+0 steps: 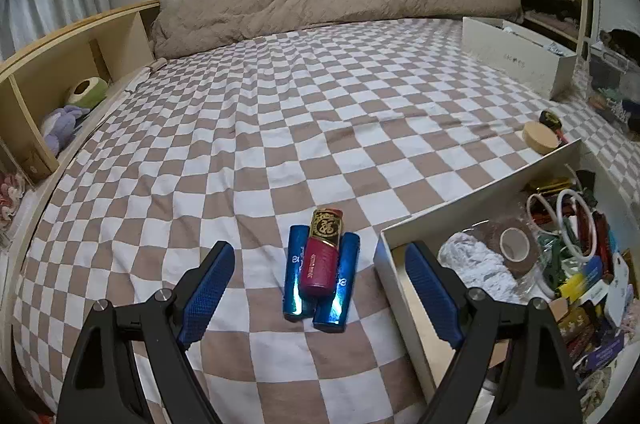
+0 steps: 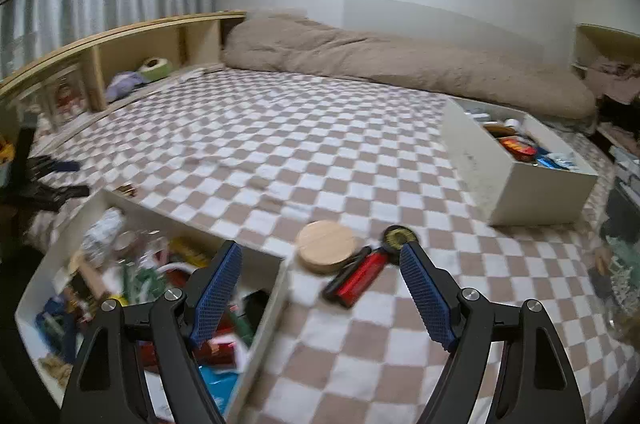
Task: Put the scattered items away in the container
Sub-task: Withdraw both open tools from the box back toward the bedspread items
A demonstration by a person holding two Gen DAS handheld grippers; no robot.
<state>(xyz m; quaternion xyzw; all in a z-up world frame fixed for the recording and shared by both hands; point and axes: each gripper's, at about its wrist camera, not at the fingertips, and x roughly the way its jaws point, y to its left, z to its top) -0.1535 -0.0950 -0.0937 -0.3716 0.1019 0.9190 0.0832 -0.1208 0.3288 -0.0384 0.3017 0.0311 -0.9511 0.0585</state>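
Observation:
In the left wrist view, a dark red bottle with a gold-and-black cap [image 1: 322, 251] lies on top of two shiny blue tubes [image 1: 297, 274] on the checkered bed. My left gripper [image 1: 320, 278] is open and empty, its fingers on either side of this pile, just short of it. The white container [image 1: 404, 288], full of mixed items, stands to the right. In the right wrist view, my right gripper [image 2: 320, 284] is open and empty above a round wooden lid [image 2: 326, 246], a red and black item [image 2: 356, 278] and a small round black-and-gold item [image 2: 398, 238]. The container [image 2: 264, 300] is at the left.
A second white box [image 2: 520, 179] with items stands at the far right of the bed. A beige duvet [image 2: 400, 63] lies along the far side. A wooden shelf [image 1: 72, 63] with soft toys runs along the left edge. Clutter sits at the right edge [image 1: 612, 91].

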